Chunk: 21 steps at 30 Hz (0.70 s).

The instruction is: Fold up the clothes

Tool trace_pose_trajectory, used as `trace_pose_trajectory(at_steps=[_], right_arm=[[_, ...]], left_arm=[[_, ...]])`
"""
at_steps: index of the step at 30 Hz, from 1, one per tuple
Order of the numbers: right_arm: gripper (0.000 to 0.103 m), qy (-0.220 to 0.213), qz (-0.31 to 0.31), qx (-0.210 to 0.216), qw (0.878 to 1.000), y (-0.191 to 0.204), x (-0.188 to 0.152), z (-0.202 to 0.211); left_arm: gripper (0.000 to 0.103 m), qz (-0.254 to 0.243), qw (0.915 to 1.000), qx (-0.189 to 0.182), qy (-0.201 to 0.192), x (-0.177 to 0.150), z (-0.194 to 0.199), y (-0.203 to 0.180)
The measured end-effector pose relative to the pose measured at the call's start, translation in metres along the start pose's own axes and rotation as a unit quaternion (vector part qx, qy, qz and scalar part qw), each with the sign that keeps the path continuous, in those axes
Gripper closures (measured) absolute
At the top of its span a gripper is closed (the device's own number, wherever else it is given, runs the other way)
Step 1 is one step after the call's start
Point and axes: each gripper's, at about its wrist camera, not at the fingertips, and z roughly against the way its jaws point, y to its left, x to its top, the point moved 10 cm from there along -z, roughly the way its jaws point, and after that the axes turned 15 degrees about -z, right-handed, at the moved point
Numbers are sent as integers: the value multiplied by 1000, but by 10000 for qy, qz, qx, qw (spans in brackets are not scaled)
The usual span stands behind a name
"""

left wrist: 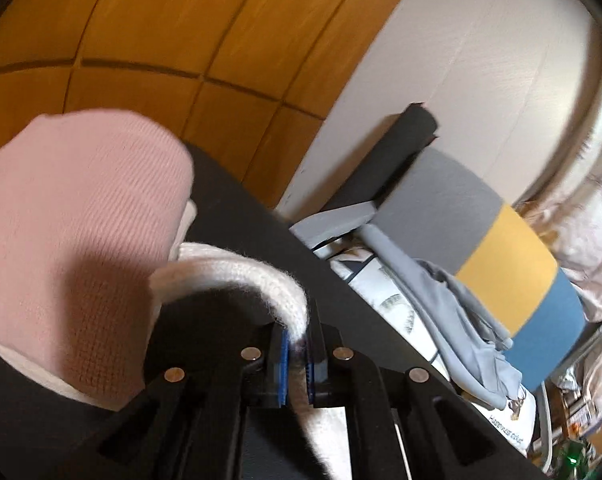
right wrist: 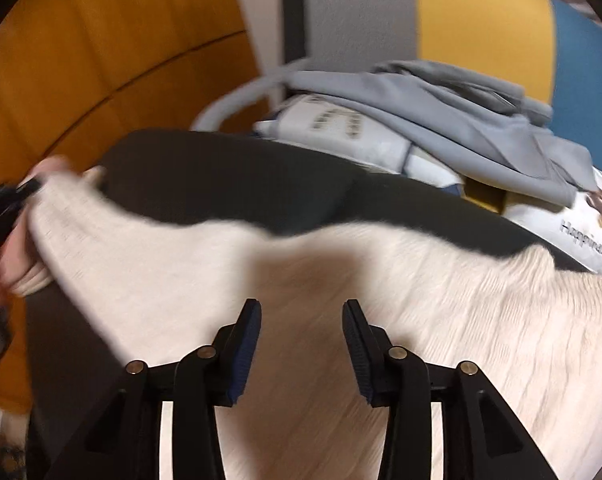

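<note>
A cream and pink knitted sweater (right wrist: 341, 280) lies spread on a black table (right wrist: 229, 176). My left gripper (left wrist: 297, 344) is shut on a cream edge of the sweater (left wrist: 237, 272), lifted off the table, with the pink part (left wrist: 73, 216) bunched to its left. My right gripper (right wrist: 301, 320) stands open just above the cream cloth, with nothing between its blue-padded fingers (right wrist: 249, 332). At the far left of the right wrist view, the left gripper (right wrist: 17, 196) shows in blur, holding the sweater's end.
Beyond the table's far edge lies a pile of clothes: a grey garment (right wrist: 461, 120) over white printed cloth (right wrist: 341, 128). A grey, yellow and blue striped cushion (left wrist: 493, 256) stands behind it. Orange wooden panels (left wrist: 161, 40) and a white wall (left wrist: 461, 60) form the background.
</note>
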Motion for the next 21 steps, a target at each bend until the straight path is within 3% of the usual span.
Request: trace_pose_trajectory(at_steps=[4, 9, 13, 20, 21], right_arm=[[92, 231, 216, 364, 9988, 27, -34, 10], [97, 503, -571, 583, 9954, 26, -56, -20], [102, 343, -773, 503, 9951, 23, -58, -26], [101, 186, -1047, 618, 9924, 10, -55, 6], [96, 162, -1093, 644, 9918, 8, -54, 12]], left_arm=[[98, 174, 9994, -302, -69, 3, 11, -3], [98, 319, 9949, -887, -356, 33, 62, -21], [98, 18, 9869, -1505, -582, 63, 86, -63], [98, -422, 9662, -2472, -599, 81, 120, -150], [98, -542, 9639, -2541, -581, 80, 125, -162]])
